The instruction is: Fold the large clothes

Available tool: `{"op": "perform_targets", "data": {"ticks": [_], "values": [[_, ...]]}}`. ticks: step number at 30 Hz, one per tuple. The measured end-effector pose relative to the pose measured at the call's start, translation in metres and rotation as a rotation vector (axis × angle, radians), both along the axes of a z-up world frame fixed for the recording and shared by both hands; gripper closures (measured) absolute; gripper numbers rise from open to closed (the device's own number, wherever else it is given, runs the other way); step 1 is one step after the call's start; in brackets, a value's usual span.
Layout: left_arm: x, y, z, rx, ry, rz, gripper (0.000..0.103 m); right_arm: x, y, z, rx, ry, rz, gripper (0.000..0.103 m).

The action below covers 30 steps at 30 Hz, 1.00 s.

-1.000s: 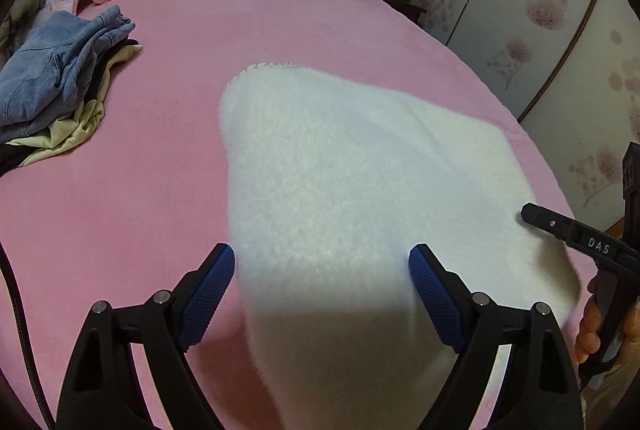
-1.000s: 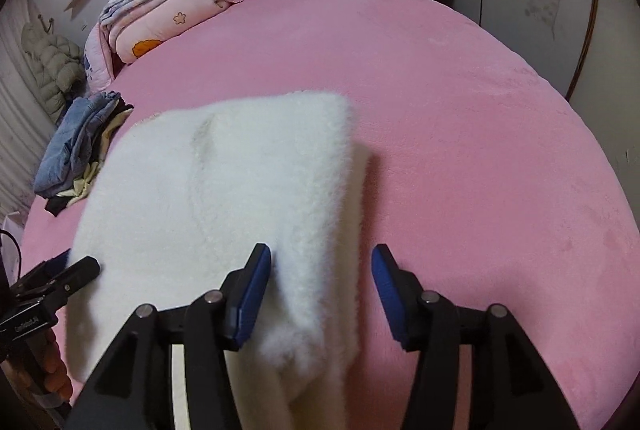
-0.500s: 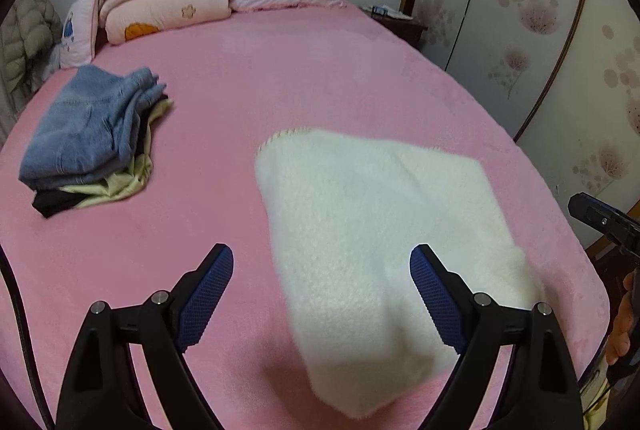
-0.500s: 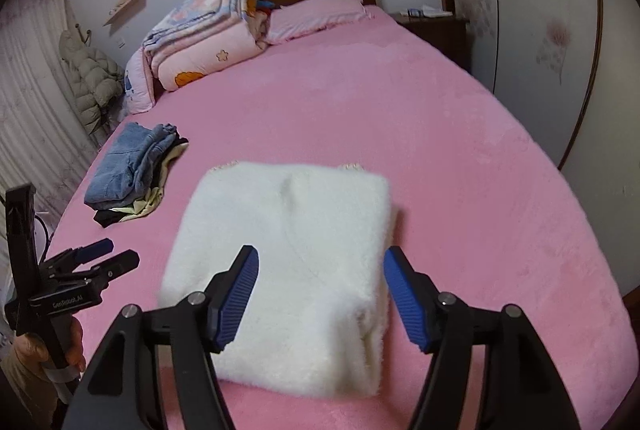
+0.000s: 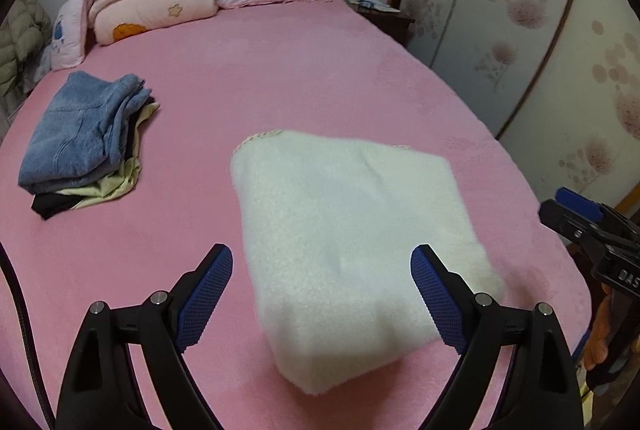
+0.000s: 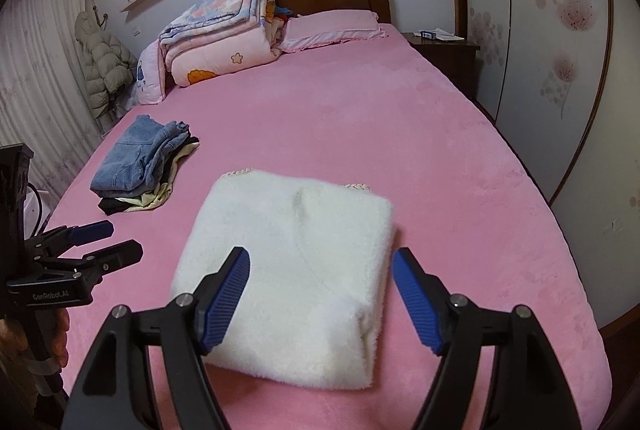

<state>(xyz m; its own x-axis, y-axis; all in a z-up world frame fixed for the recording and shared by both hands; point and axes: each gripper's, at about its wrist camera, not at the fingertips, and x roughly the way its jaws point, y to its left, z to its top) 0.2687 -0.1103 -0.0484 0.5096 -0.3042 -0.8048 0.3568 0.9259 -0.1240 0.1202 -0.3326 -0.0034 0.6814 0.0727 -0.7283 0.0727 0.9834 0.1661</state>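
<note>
— Reporting: where is the white fleece garment (image 6: 288, 270)?
— I see it folded on the pink bed (image 6: 440, 157), right of the jeans pile (image 6: 140, 157).
— Tongs?
— Left tongs (image 5: 322, 284) apart, empty; right tongs (image 6: 320, 292) have just been opening, gripping nothing.

Folded white fleece (image 6: 296, 270) on bed (image 6: 400, 133); claw (image 6: 320, 294) spread.

White fleece garment (image 6: 296, 262) — pink bedspread (image 6: 400, 117)

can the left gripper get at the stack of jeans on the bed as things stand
Probably yes: the left gripper is open and empty above the pink bed, and only bare cover lies between it and the stack of jeans. The folded white garment sits off that path.
</note>
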Motion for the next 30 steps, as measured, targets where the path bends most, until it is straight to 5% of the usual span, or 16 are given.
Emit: {"op": "perform_targets", "data": {"ticks": [11,22,30], "values": [[-0.001,-0.021,-0.055,0.151,-0.01,0.057,0.013,0.014,-0.011,-0.05,0.05,0.137,0.006,0.017],[0.018,-0.013,-0.101,0.113,0.115,0.098,0.013,0.026,-0.013,-0.105,0.096,0.254,0.009,0.016],[0.04,-0.008,-0.126,0.017,0.248,0.073,0.009,0.044,-0.024,-0.136,0.157,0.32,0.008,0.014]]}}
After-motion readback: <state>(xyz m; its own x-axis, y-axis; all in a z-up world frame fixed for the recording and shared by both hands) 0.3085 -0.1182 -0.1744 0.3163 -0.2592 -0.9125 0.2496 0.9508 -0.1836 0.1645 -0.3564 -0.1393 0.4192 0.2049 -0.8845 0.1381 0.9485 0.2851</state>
